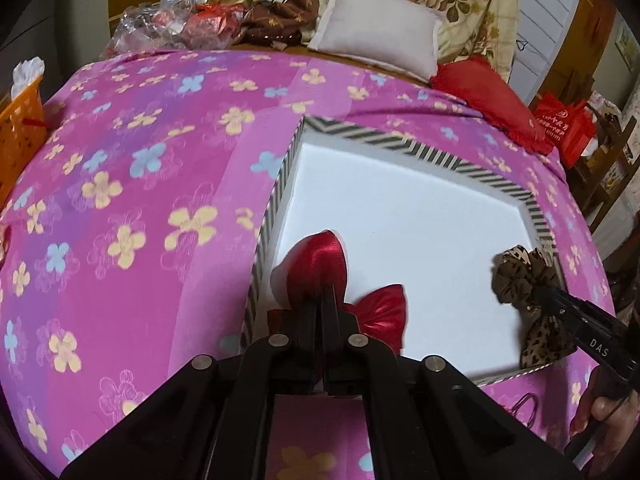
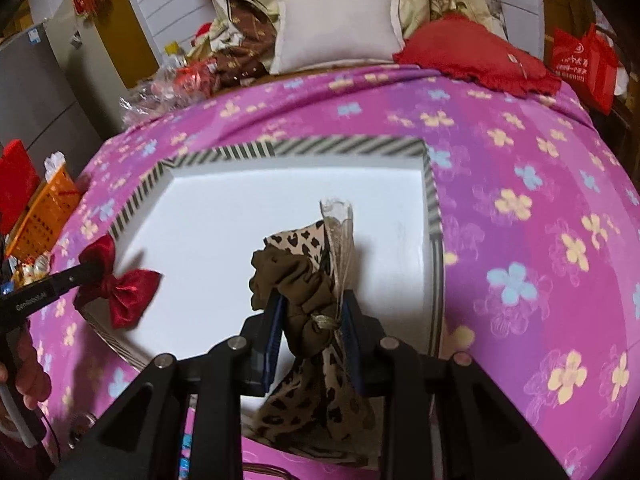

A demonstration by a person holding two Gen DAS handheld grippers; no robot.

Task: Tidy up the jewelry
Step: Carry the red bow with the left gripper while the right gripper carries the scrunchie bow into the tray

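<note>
A shallow white tray (image 1: 420, 216) with a black-and-white striped rim lies on the pink flowered bedspread; it also shows in the right wrist view (image 2: 224, 216). My left gripper (image 1: 326, 300) is shut on a red satin bow (image 1: 320, 258) over the tray's near left corner; the bow also shows in the right wrist view (image 2: 124, 284). My right gripper (image 2: 310, 300) is shut on a brown leopard-print scrunchie bow (image 2: 304, 280) above the tray's near right part. In the left wrist view the scrunchie (image 1: 520, 276) hangs at the tray's right rim.
An orange basket (image 1: 18, 136) stands off the bed's left edge. A white pillow (image 1: 380, 28), a red cushion (image 1: 492, 96), piled fabric and plastic wrap (image 1: 160, 24) lie at the far end. A red bag (image 2: 584, 68) stands at the far right.
</note>
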